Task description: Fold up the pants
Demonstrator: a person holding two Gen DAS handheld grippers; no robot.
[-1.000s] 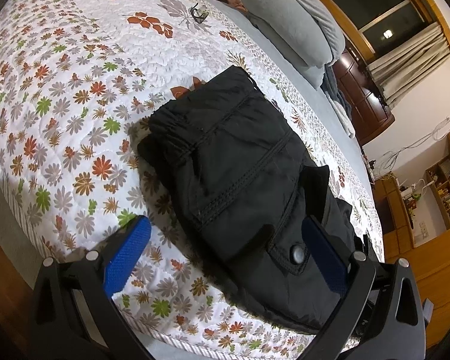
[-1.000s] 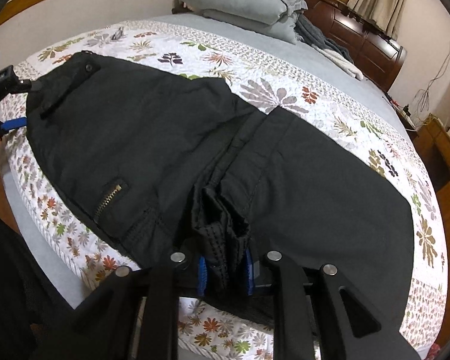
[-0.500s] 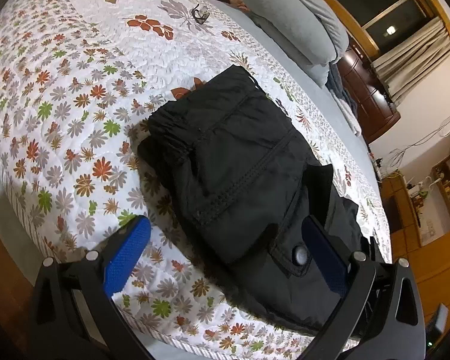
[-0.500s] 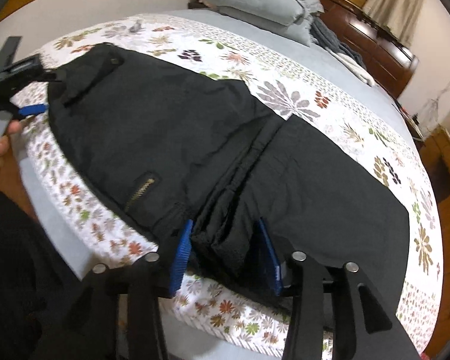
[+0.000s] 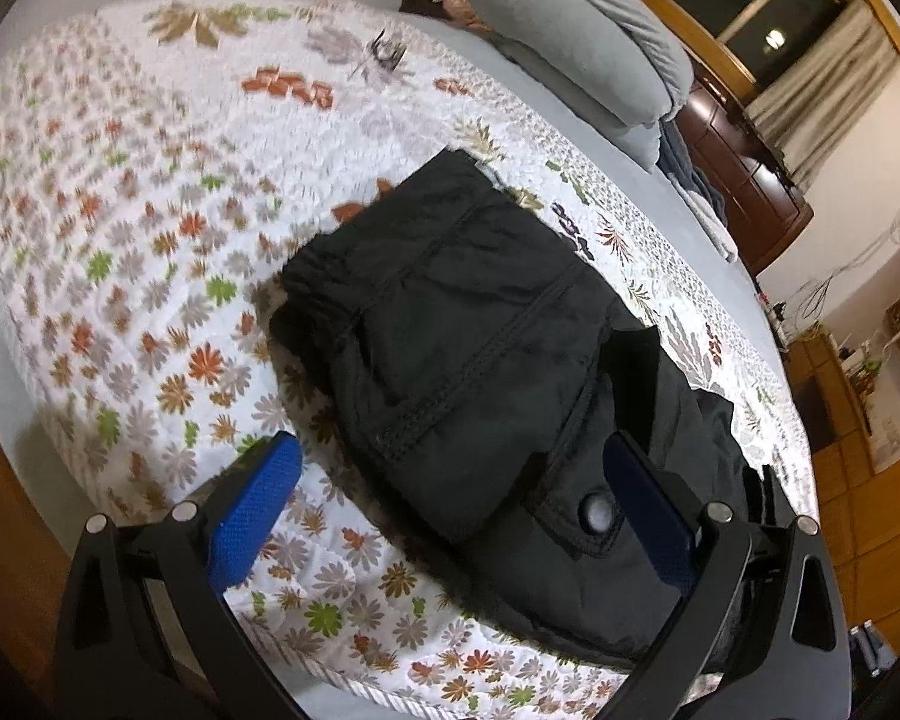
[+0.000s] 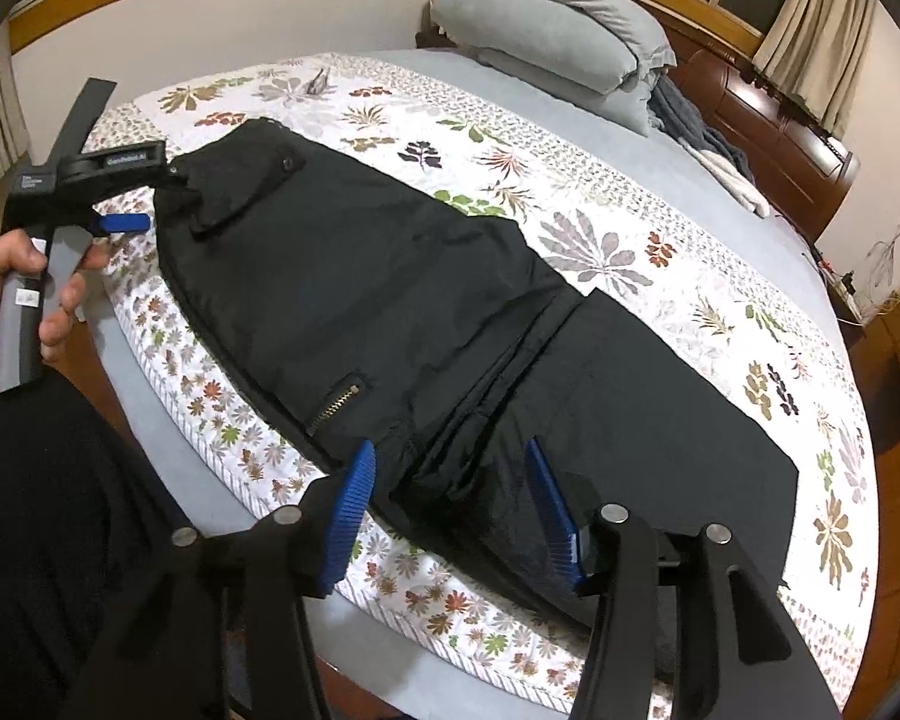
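the black pants [image 6: 450, 324] lie along the floral quilt [image 6: 660, 252], their bunched fold between the spread pads of the right claw [image 6: 447, 510], which a second ago pinched it and has now let go. the left claw [image 5: 450, 516] gapes wide over the snap pocket. matte woven cloth, ribbed blue pads.

Counts: 1 pr black pants [image 6: 426, 312] w/ 1 brass zipper [image 6: 337, 403], 2 snap buttons seen, one [image 5: 596, 512] by the left gripper [image 5: 456, 516] & one [image 6: 287, 164] on a pocket flap. 2 grippers total; right gripper [image 6: 450, 510] has 2 blue pads [image 6: 349, 510], same for left. 1 floral quilt [image 6: 690, 276], 1 grey pillow stack [image 6: 546, 42], 1 hand [image 6: 12, 300] visible, 1 small dark clip-like item [image 5: 387, 52], type unclear.
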